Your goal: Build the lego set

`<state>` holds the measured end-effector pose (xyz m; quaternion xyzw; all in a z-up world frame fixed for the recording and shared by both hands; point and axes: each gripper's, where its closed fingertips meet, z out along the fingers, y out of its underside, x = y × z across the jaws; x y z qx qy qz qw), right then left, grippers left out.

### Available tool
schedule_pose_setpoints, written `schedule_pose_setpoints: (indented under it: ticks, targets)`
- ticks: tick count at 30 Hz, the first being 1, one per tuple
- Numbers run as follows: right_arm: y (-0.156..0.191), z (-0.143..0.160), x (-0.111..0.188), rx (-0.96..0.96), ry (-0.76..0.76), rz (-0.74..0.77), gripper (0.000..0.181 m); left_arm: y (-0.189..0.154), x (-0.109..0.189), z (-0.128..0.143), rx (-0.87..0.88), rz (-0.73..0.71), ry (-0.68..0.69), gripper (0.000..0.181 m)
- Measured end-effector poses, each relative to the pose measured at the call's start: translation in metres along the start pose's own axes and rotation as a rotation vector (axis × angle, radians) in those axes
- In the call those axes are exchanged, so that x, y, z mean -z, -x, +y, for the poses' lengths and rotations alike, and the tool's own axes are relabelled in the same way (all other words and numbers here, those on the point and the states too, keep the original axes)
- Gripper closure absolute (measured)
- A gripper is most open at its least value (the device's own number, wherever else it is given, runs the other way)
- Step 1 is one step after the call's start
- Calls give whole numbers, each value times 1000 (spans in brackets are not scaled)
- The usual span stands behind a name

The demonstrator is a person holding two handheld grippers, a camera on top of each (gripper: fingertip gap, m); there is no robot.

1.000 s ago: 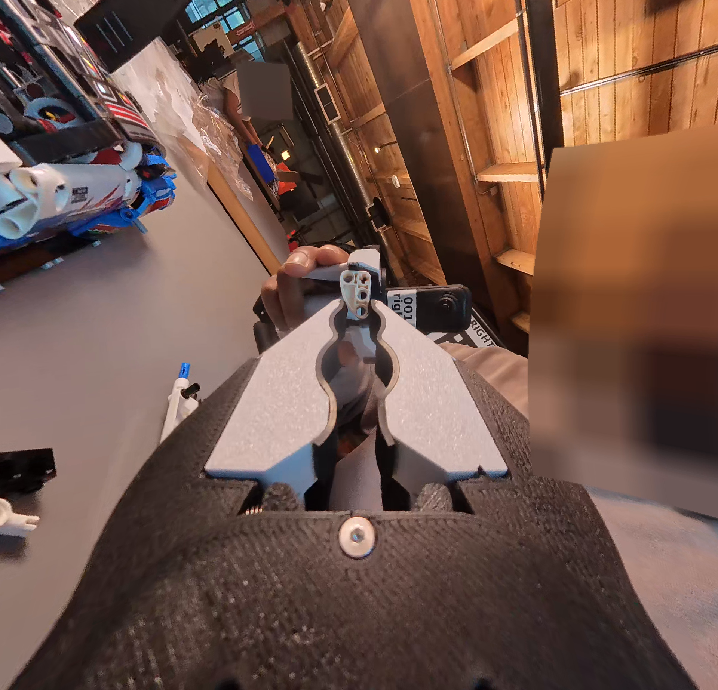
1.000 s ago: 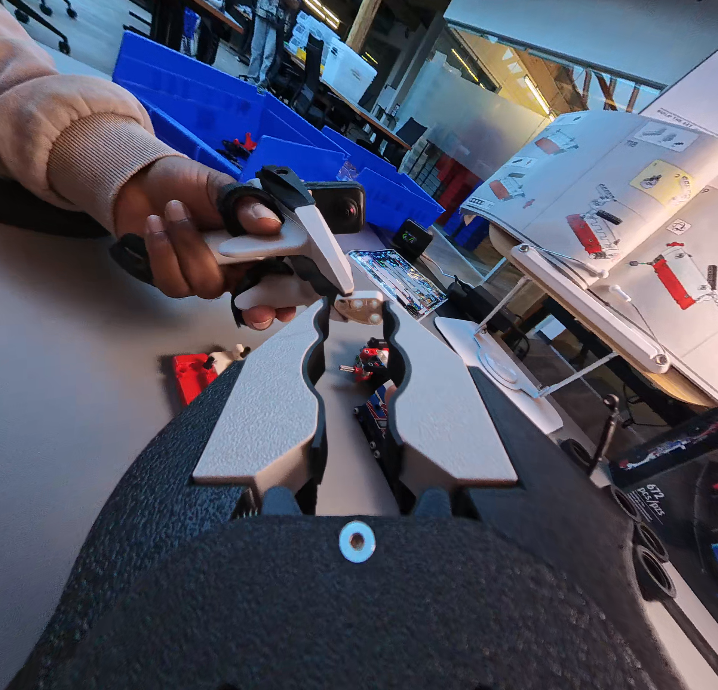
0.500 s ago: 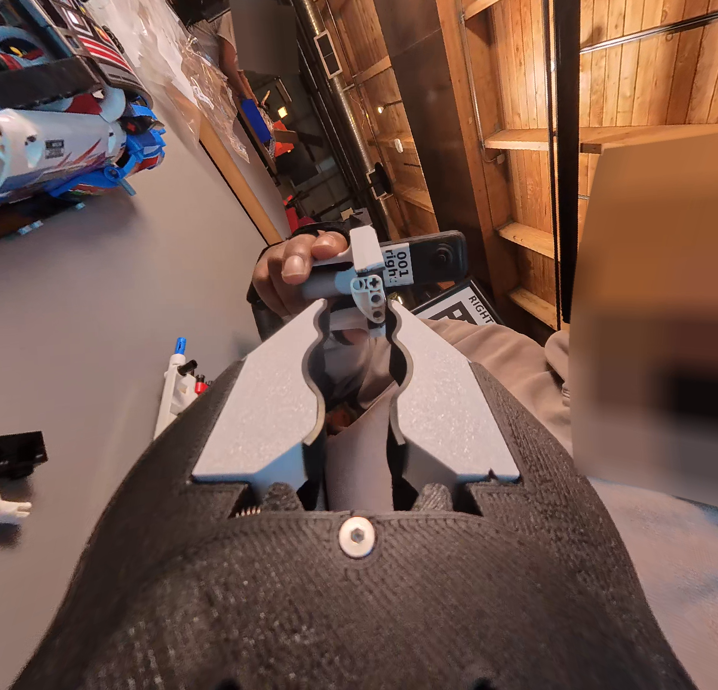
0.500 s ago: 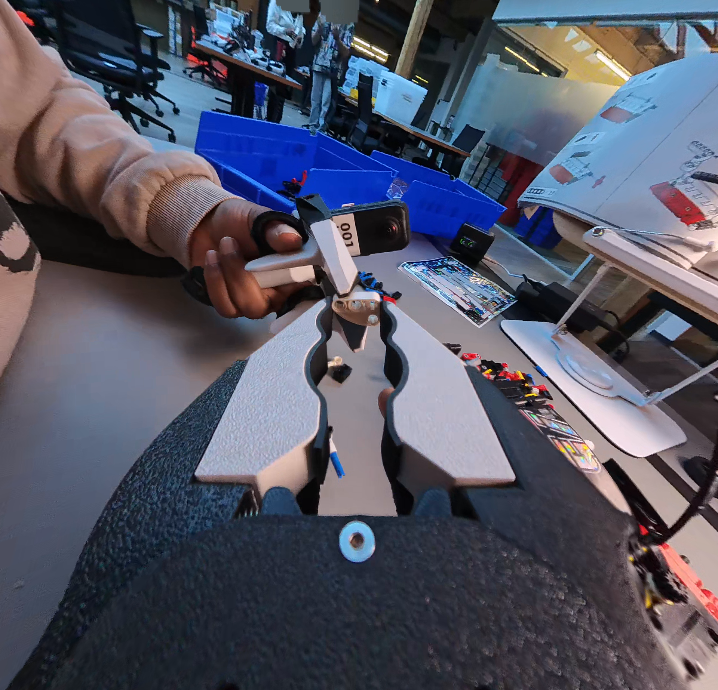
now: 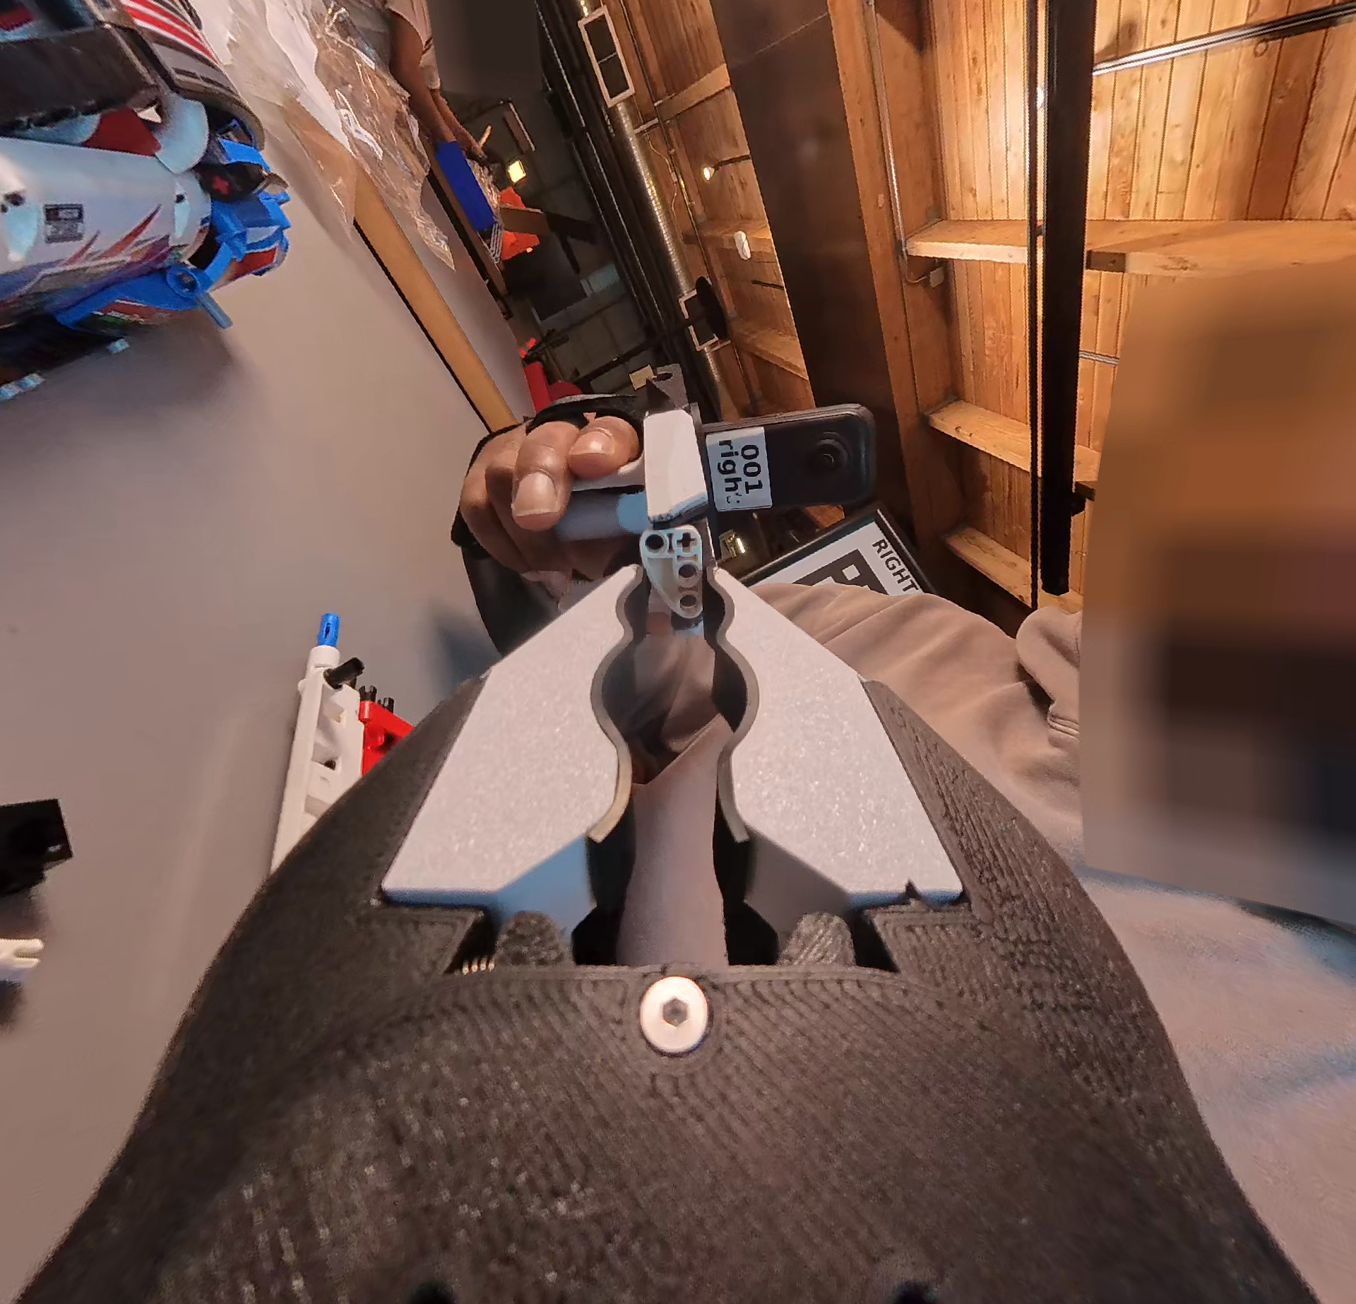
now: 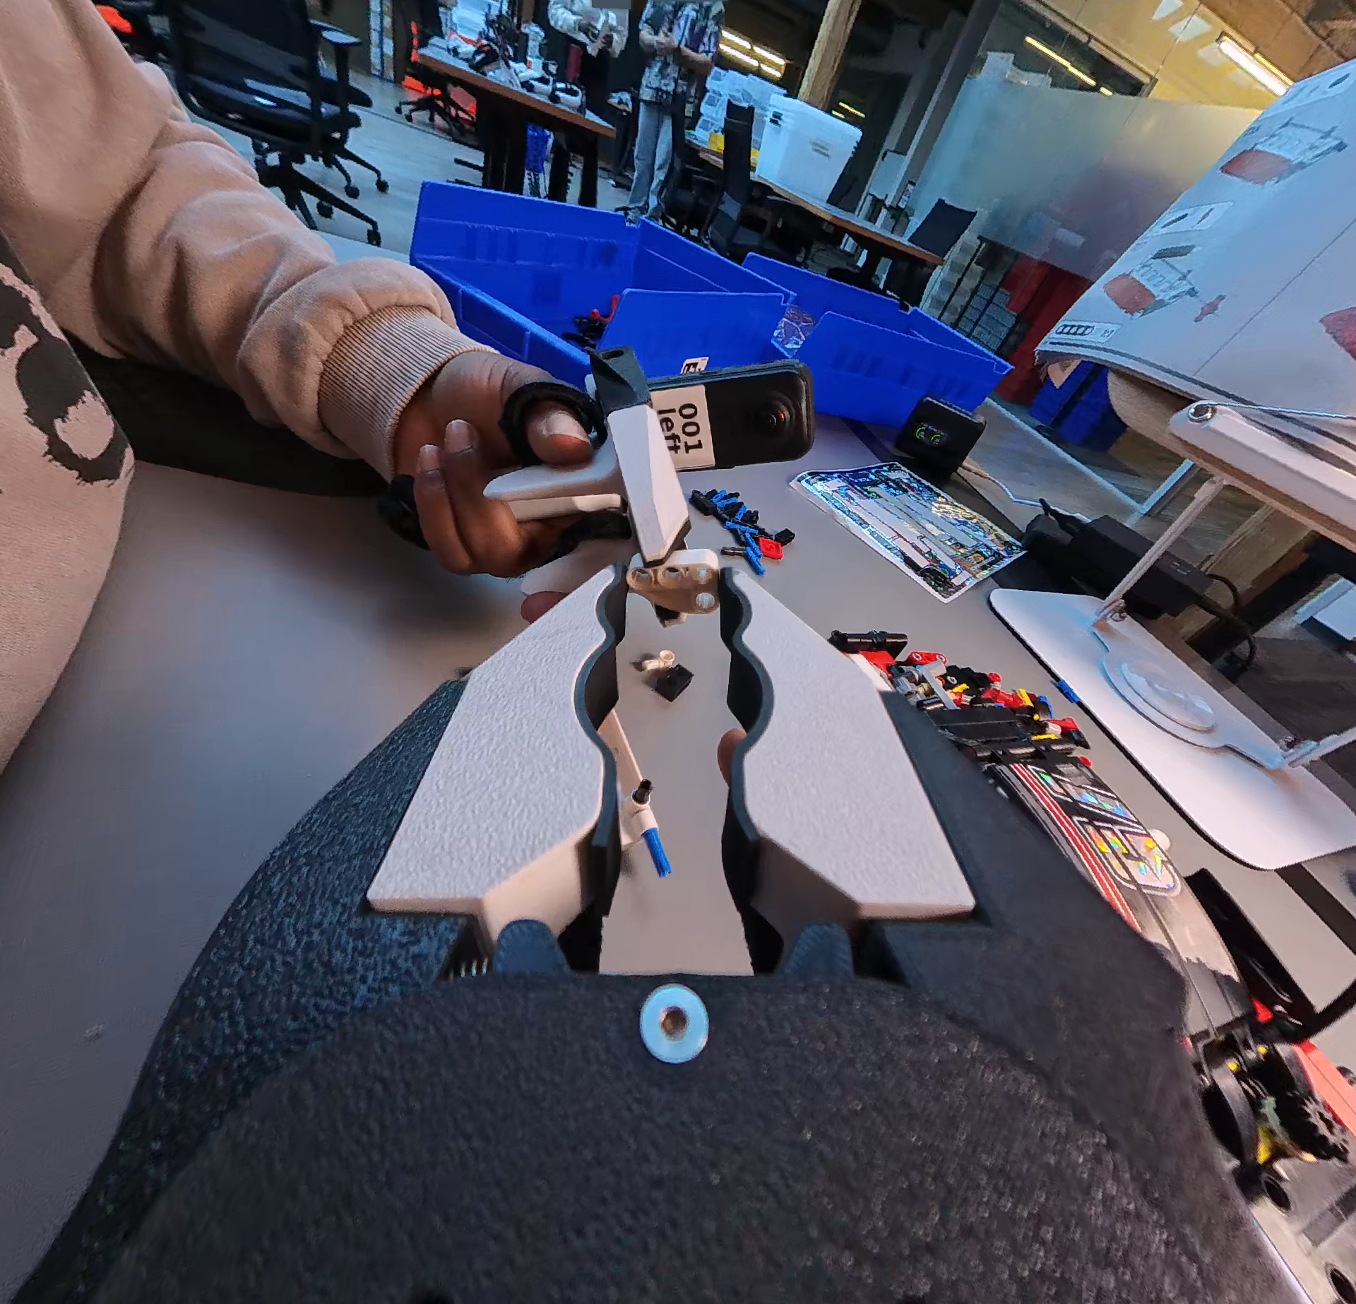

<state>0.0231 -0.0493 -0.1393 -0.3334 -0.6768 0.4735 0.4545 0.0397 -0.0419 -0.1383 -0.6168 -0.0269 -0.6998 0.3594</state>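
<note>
— Where was the small white lego connector with round holes (image 5: 676,571)?

— Off the grey bench (image 5: 183,505), in the air near its front edge, caught between the tips of the left gripper (image 5: 676,580). Those jaws were clenched on it.

— And the right gripper (image 6: 673,585)?

— Its tips stood on either side of the same connector, meeting it end to end. I could not tell whether those jaws pressed it or only framed it. A hand in a beige sleeve (image 6: 477,491) held the left gripper from the bench's left side.

— What lay underneath?

— A long white lego beam with a blue pin at its end (image 6: 640,810), and just beyond it a little black piece (image 6: 673,682). Farther in was a scatter of blue and black pins (image 6: 737,520).

— And farther out?

— A black and red half-built lego car (image 6: 990,718) toward the right edge, a shiny sticker sheet (image 6: 906,527) behind it, and blue plastic bins (image 6: 587,278) along the far edge.
</note>
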Motion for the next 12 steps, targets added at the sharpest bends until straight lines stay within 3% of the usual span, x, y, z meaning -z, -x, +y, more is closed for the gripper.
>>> schedule_pose_setpoints:
  ticks: [12]
  targets:
    - [-3,4,1,-73,9,-25,160,3,2,-2,0,-15,-1,168]
